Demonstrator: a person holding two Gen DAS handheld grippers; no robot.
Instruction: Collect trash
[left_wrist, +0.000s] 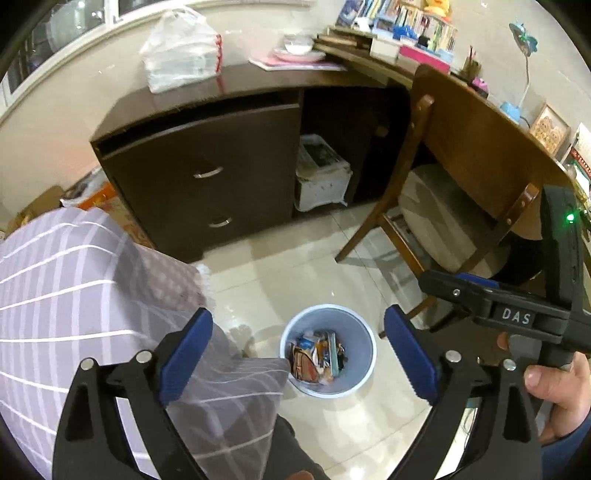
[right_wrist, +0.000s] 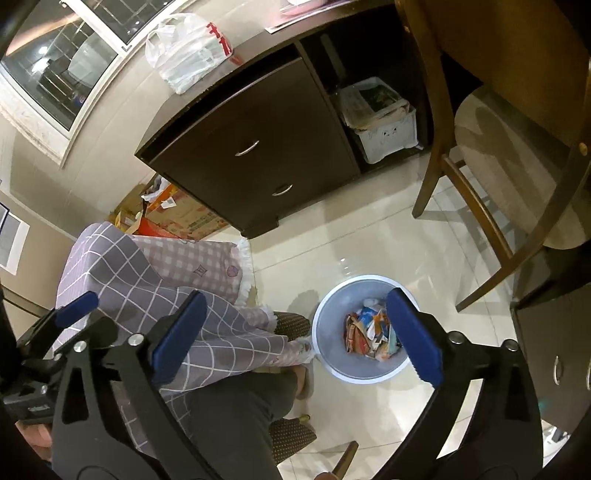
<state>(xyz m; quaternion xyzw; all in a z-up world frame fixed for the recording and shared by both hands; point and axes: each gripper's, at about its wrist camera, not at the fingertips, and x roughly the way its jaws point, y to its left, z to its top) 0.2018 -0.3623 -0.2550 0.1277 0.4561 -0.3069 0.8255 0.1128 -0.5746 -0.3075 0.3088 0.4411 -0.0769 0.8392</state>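
Both grippers are held high over the tiled floor (left_wrist: 280, 266), aimed downward. The left gripper (left_wrist: 299, 350) has its fingers spread wide with nothing between them; the right gripper (right_wrist: 295, 332) is likewise spread wide and empty.

The task's thing, the trash (left_wrist: 317, 354), lies as a heap of crumpled wrappers inside the pale blue bin (left_wrist: 364, 332). The bin stands upright on the floor, just beside the person's foot, between the checked blanket (left_wrist: 74, 280) and the wooden chair (left_wrist: 472, 155). In the left view it sits between the two fingers; in the right view the right-hand finger overlaps its rim.

The wide finger spacing and downward aim probably serve a descent toward the bin. Whether the rim or the contents are the target cannot be determined.

A white plastic bag (left_wrist: 181, 51) rests on the dark bench (left_wrist: 258, 79), well apart from the bin. It may serve as a receptacle for the contents.
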